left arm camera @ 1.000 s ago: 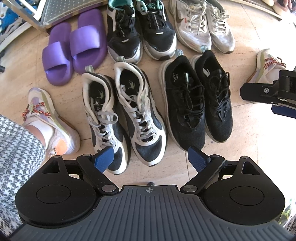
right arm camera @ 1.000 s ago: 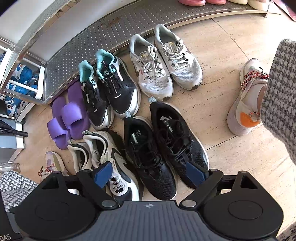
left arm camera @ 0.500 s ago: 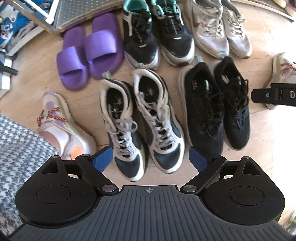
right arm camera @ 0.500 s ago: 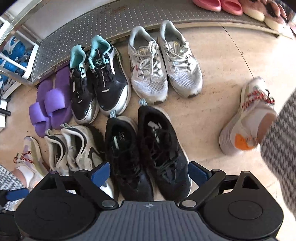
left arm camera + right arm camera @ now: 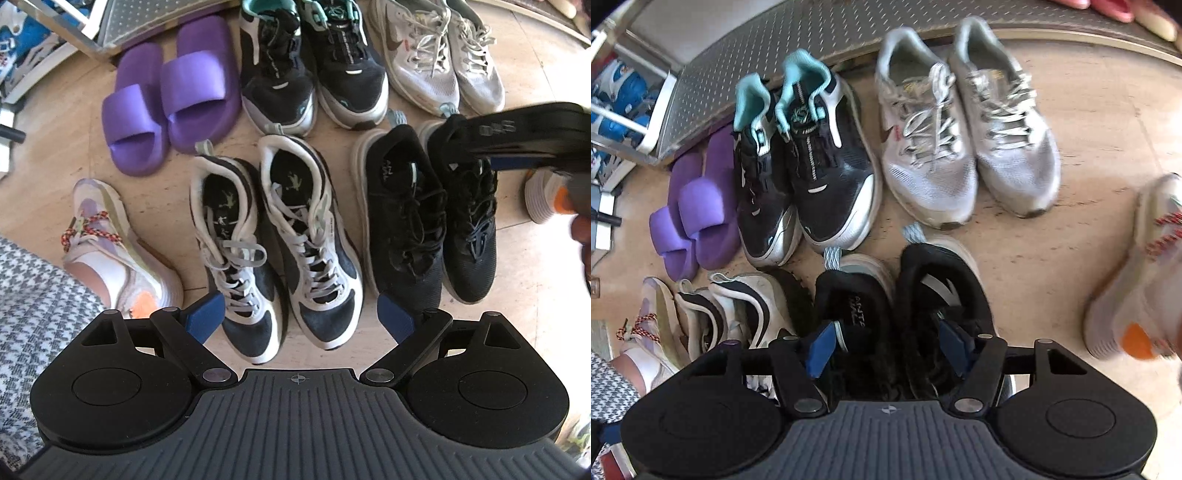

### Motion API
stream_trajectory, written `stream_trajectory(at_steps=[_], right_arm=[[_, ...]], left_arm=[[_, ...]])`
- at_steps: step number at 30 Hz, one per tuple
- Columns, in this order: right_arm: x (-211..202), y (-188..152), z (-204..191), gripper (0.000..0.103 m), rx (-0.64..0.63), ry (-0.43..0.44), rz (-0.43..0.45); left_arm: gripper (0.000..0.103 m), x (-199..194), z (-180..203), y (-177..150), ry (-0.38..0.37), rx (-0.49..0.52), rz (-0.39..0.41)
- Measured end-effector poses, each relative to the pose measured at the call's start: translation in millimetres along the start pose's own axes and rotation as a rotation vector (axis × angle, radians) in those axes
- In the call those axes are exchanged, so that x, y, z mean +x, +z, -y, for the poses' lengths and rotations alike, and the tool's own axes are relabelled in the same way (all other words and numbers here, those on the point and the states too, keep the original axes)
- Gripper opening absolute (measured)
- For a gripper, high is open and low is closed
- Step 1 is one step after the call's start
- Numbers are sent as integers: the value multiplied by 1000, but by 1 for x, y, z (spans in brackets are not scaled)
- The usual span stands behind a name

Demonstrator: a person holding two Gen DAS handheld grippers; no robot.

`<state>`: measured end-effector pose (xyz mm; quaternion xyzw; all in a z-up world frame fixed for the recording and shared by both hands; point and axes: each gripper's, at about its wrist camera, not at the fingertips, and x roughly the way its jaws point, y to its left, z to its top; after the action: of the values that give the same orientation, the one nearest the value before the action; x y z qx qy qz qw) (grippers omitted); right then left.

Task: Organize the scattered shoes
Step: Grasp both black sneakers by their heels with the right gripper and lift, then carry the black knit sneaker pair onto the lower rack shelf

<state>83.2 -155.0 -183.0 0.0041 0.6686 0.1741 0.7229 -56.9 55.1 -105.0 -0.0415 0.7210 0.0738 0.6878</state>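
Note:
My right gripper (image 5: 886,345) is low over the black sneaker pair (image 5: 897,295). One blue pad sits in each shoe's mouth, with the two inner collars between the pads. Its jaws are narrowed but still apart. In the left wrist view the right gripper (image 5: 517,144) crosses over the heels of the black pair (image 5: 406,221). My left gripper (image 5: 301,319) hangs open and holds nothing, above the toes of the white-and-black sneaker pair (image 5: 280,240).
Purple slides (image 5: 166,107), a black-and-teal pair (image 5: 314,74) and a grey-white pair (image 5: 443,55) line the back row by a metal step (image 5: 738,66). The person's feet in white shoes (image 5: 110,243) (image 5: 1137,295) stand on either side, with bare floor (image 5: 1089,147) to the right.
My right gripper dropped down onto the black pair and its jaws narrowed. The left gripper drifted slightly closer to the shoes and stayed open.

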Motion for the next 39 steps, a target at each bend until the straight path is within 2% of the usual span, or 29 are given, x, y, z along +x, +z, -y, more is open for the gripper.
stream_trajectory(at_steps=[8, 14, 18, 19, 20, 21, 27, 29, 33, 36, 39], right_arm=[[37, 2, -9, 60, -105, -42, -5], [65, 3, -16, 56, -183, -73, -9], [84, 4, -21, 61, -236, -94, -12], [87, 4, -23, 60, -245, -98, -11], [83, 4, -25, 39, -252, -102, -6], [76, 4, -29, 34, -261, -108, -2], [29, -16, -29, 29, -266, -85, -3], [9, -24, -27, 26, -255, -73, 14], [-60, -37, -23, 22, -218, -53, 112], [-112, -30, -20, 21, -201, -50, 212], [-168, -6, -11, 21, -174, -62, 343]], left_arm=[[93, 2, -5, 8, 1, -11, -15], [93, 6, -8, 8, -10, -17, -35], [93, 5, -11, 7, -7, -17, -35], [93, 3, -10, 8, -5, -17, -24], [93, 1, -10, 9, -4, -16, -14], [93, -2, -9, 9, -2, -15, -4], [93, -16, -6, 13, 7, -12, 57], [93, -30, 1, 13, 18, 9, 129], [93, -70, 22, 11, 30, 89, 308], [93, -101, 39, 15, 18, 178, 389], [93, -125, 53, 38, -12, 263, 437]])
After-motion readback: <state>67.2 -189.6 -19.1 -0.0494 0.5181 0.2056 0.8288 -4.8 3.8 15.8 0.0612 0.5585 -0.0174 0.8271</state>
